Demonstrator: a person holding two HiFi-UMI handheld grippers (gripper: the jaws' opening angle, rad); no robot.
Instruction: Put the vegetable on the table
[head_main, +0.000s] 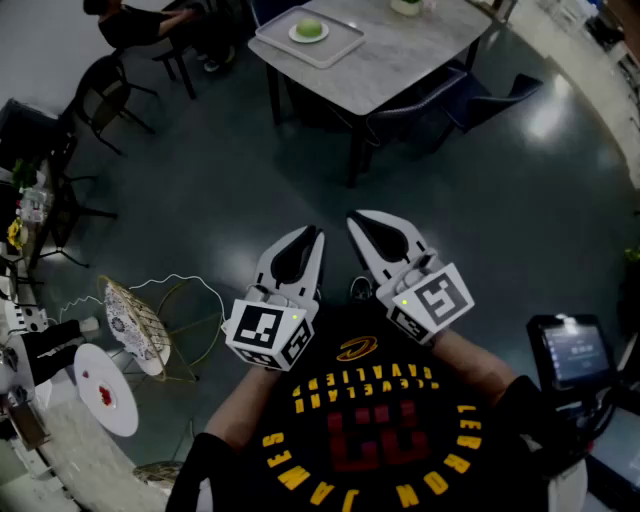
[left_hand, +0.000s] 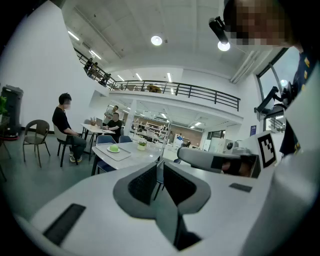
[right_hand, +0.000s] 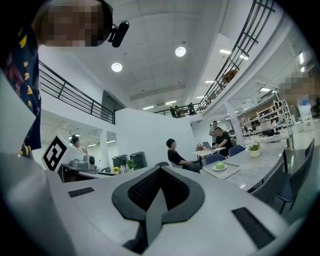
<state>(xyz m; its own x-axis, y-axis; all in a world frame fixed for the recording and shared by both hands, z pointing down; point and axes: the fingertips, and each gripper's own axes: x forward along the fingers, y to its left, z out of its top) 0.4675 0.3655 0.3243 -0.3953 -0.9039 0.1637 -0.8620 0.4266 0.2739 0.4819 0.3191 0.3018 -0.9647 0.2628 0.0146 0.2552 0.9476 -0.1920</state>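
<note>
A round green vegetable (head_main: 309, 28) lies on a small plate in a white tray (head_main: 333, 49) on the grey table (head_main: 410, 50), far ahead of me. It also shows as the green vegetable (left_hand: 114, 148) in the left gripper view and the green vegetable (right_hand: 220, 166) in the right gripper view. My left gripper (head_main: 312, 232) and right gripper (head_main: 358, 218) are held side by side close to my chest, well short of the table. The left gripper (left_hand: 159, 164) is shut with only a thin slit at its tips. The right gripper (right_hand: 160, 168) is shut and holds nothing.
Dark blue chairs (head_main: 480, 95) stand at the table's near side, with dark floor between them and me. A wire chair (head_main: 140, 320) and a small white round table (head_main: 105, 390) are at my left, and a screen device (head_main: 572, 350) at my right. People sit at a farther table (left_hand: 65, 127).
</note>
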